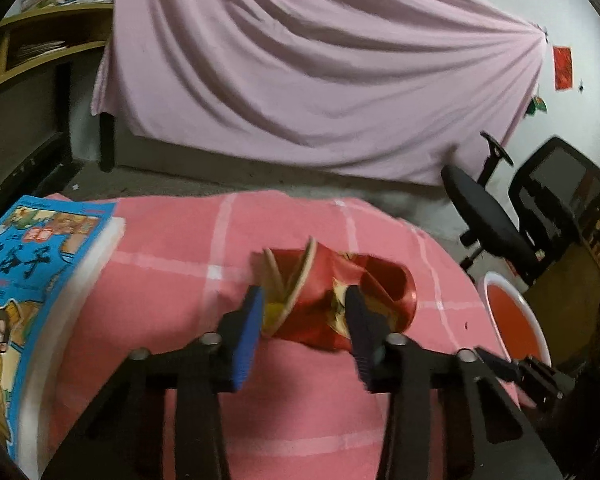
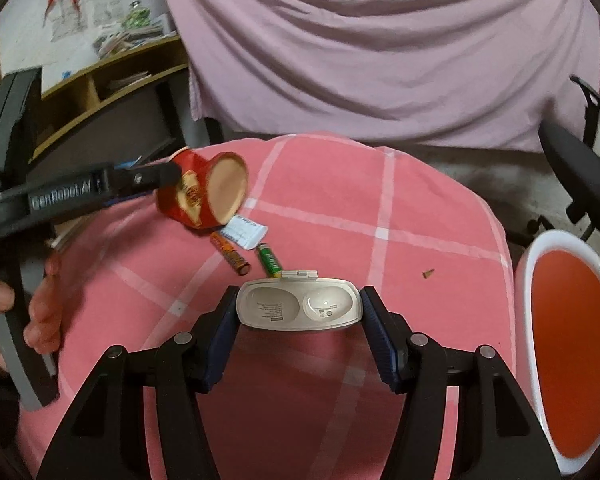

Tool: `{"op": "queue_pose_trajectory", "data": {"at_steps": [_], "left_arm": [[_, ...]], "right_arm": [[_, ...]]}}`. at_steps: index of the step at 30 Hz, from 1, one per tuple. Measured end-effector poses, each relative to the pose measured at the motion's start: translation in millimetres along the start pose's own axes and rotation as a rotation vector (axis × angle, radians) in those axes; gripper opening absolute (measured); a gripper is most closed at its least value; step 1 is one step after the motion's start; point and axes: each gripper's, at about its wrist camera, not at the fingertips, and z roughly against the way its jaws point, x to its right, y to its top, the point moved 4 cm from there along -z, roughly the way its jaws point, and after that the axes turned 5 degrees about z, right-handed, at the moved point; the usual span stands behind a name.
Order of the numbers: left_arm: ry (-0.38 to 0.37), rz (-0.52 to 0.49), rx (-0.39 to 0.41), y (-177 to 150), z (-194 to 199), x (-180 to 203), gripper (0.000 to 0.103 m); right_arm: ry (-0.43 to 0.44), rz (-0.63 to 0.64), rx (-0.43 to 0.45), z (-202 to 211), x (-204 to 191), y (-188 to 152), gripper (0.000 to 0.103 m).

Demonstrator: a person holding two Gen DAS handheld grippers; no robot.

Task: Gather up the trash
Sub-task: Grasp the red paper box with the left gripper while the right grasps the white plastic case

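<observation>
A crushed red paper cup (image 1: 316, 312) lies tipped on the pink checked tablecloth (image 1: 172, 272), and my left gripper (image 1: 302, 298) is shut on it, one pad pressing on each side. From the right wrist view the same cup (image 2: 204, 196) shows its pale round bottom, with a finger of the left gripper (image 2: 156, 176) across it. My right gripper (image 2: 299, 294) is shut on a white plastic case (image 2: 292, 306), gripped by its two ends. Beyond the case lie an orange battery (image 2: 232, 256), a green battery (image 2: 269, 261) and a white paper packet (image 2: 246, 232).
A red bin with a white rim (image 2: 524, 280) stands off the table's right edge. A blue comic book (image 1: 28, 280) lies at the table's left. A person's hand (image 2: 40, 312) holds the left gripper's handle. A black office chair (image 1: 500, 220) and a pink draped sheet (image 1: 300, 60) stand behind.
</observation>
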Motion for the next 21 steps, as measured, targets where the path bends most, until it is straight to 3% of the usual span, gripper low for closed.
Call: {"op": "queue_pose_trajectory", "data": {"at_steps": [2,11,14,21], "left_arm": [[0.002,-0.015,-0.011,-2,-1,2,0.025],[0.009,-0.054,-0.012,-16,0,12,0.016],[0.012,-0.072,-0.01,-18,1,15,0.004],[0.041,-0.074,0.039,-23,9,17,0.001]], "right_arm": [[0.004,-0.021,0.003,1,5,0,0.058],[0.046,-0.088,-0.006,-1,16,-1,0.058],[0.057,-0.098,-0.002,0,16,-2,0.058],[0.069,-0.108,0.017,4,19,-4,0.058]]}}
